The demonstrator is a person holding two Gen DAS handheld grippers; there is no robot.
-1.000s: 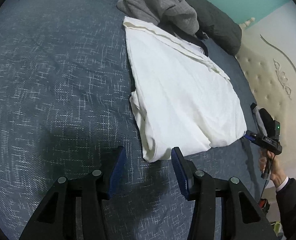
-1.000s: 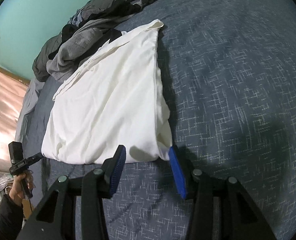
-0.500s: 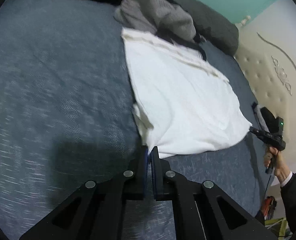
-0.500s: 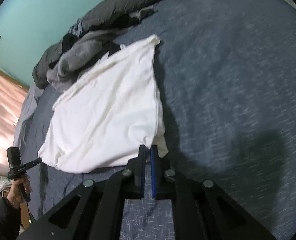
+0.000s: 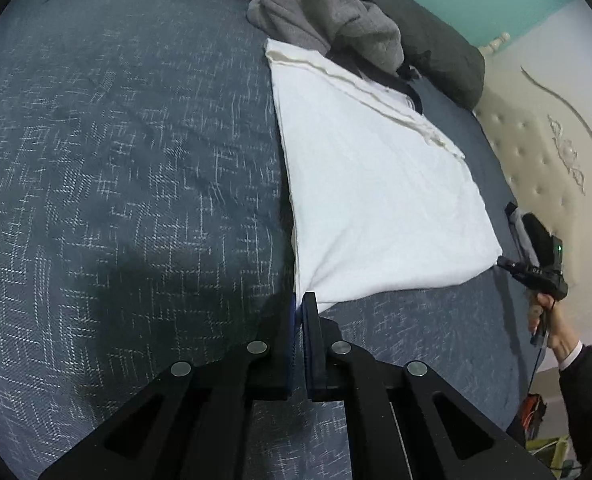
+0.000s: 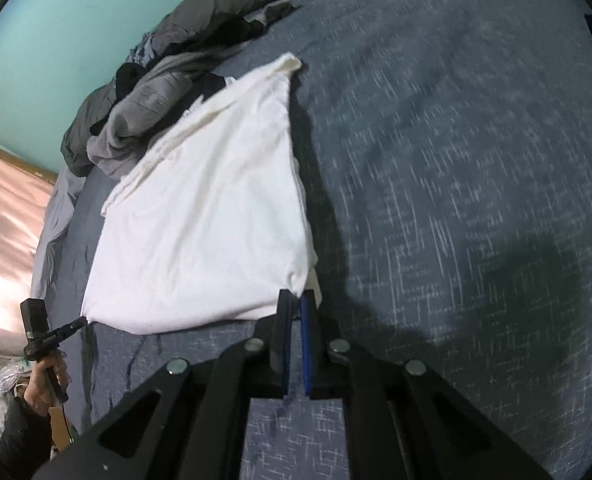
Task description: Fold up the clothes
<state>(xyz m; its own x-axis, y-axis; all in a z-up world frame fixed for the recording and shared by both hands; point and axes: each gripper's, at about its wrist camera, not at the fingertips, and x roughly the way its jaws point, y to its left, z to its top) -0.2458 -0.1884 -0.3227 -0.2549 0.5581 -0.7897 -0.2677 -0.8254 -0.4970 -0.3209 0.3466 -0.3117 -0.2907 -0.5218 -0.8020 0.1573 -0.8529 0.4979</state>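
Observation:
A white garment lies folded flat on the dark blue bedspread. My left gripper is shut on its near left corner, and the cloth pulls up taut from there. In the right wrist view the same white garment spreads to the left, and my right gripper is shut on its near right corner. Each gripper shows small in the other's view, at the opposite near corner: the right gripper and the left gripper, each in a hand.
A grey garment and dark clothes are heaped at the garment's far end, against a dark grey quilt. A cream tufted headboard and a teal wall border the bed. Open bedspread stretches to the right.
Both grippers went from open beside the garment's near corners to shut on them. The near edge has since lifted slightly and stretched taut between them.

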